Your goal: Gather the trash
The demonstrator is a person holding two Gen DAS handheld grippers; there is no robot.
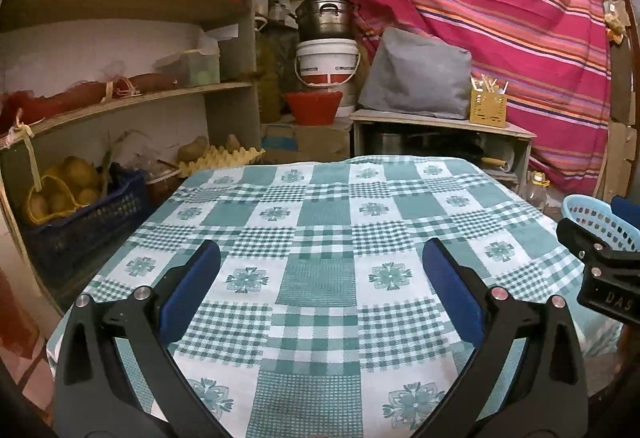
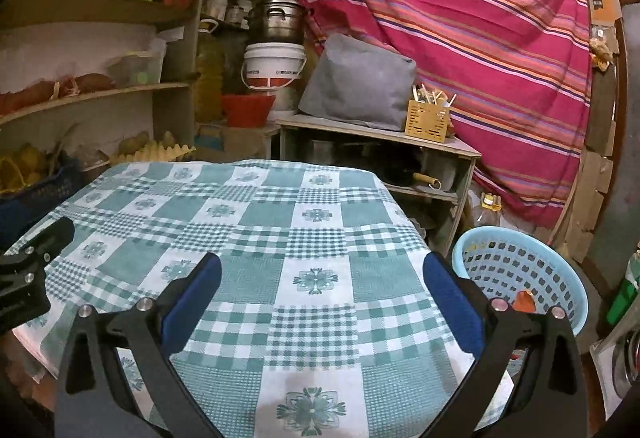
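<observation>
Judging by the bare tablecloth [image 1: 320,222], trash was collected into the basket [image 2: 520,270]; both grippers [image 1: 320,278] [image 2: 320,278] were held wide, empty.

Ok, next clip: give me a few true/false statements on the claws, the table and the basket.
1. Both claws are open and hold nothing. True: left claw, right claw.
2. Trash lies on the checked tablecloth. False: none shows on it.
3. The blue basket stands on the table. False: it sits beside the table, lower, on the right.
4. Something orange lies in the basket. True: orange piece.
</observation>
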